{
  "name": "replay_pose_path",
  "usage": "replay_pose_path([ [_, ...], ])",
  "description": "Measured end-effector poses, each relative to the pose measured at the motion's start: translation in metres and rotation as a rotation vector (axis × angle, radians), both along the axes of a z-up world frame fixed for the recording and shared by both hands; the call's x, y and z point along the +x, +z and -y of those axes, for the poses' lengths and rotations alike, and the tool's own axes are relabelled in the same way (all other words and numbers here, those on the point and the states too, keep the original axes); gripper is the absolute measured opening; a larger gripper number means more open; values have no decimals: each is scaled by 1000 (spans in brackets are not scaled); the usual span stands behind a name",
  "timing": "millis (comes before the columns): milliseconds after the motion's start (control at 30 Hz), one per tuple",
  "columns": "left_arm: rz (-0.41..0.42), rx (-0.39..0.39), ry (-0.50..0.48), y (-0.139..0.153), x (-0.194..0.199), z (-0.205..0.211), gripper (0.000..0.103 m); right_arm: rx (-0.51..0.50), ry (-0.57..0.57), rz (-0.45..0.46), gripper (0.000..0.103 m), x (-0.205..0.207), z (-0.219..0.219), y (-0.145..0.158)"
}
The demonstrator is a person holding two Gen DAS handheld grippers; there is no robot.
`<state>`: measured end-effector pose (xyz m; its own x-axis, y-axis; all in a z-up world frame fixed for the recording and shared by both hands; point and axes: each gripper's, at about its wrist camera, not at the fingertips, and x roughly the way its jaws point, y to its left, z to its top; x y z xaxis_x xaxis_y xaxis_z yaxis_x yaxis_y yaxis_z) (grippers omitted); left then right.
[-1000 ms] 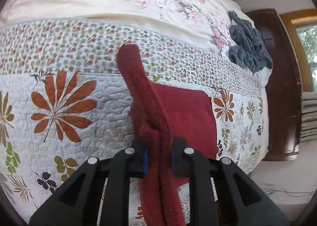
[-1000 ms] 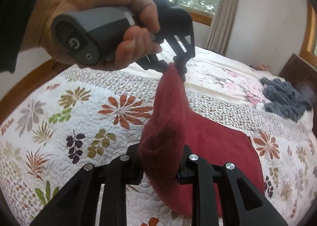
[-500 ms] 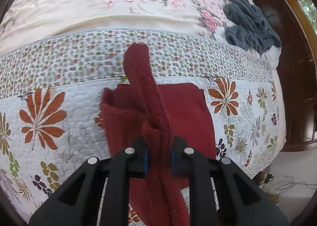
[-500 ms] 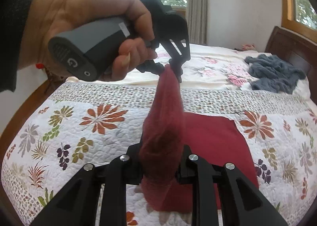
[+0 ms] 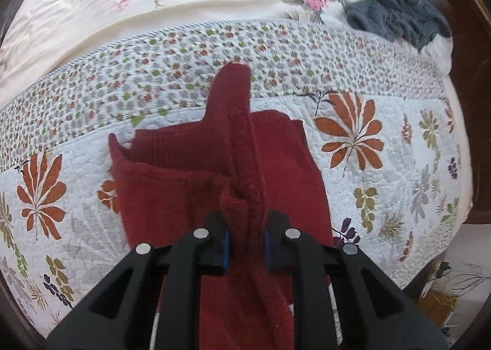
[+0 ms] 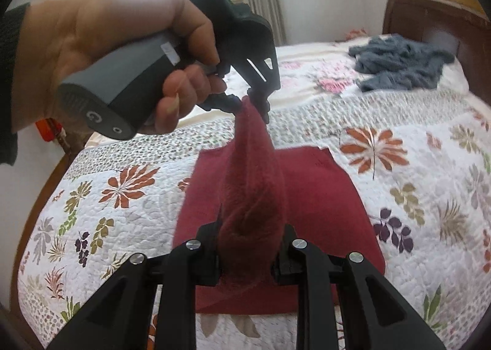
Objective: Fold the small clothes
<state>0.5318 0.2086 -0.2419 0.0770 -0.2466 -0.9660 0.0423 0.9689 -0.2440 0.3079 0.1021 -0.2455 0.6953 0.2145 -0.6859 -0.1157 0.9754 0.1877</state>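
A: Where the bed [image 6: 399,196] runs off both views, how much of the dark red garment [image 6: 322,196] can you see?

B: Most of the flat part, spread on the leaf-patterned quilt [image 5: 383,196]. Its near edge is hidden behind the right gripper [image 6: 250,253], and in the left wrist view its lower part is cut off behind the left gripper [image 5: 245,245].

A: Which way does it run?

B: A raised ridge of cloth stretches taut between the two grippers, with its long axis running from the foot of the bed toward the grey garment [image 6: 402,64] near the headboard. The flat part lies beneath it.

A: And the jaws?

B: Both pairs are clamped on the red cloth, one at each end of the ridge.

A: The person's pose?

B: A hand [image 6: 107,52] wraps the left gripper's grey handle, a dark sleeve at the wrist, with the gripper angled downward. The hand holding the right gripper is out of view.
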Motion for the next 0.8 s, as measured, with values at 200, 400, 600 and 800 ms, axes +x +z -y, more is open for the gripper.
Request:
replay_pose_path([
  [200,-11,87,-16,-25,5,39,14,70,-28,-38,23,4,33,-24],
  [400,-1,160,-23,-41,7,72,14,162,-60,-63,23,4,65,-44],
  [600,43,244,-30,-50,-3,103,14,242,-87,-85,22,0,91,-62],
  [800,79,277,-11,-64,-7,125,14,298,-109,-105,22,-2,110,-76],
])
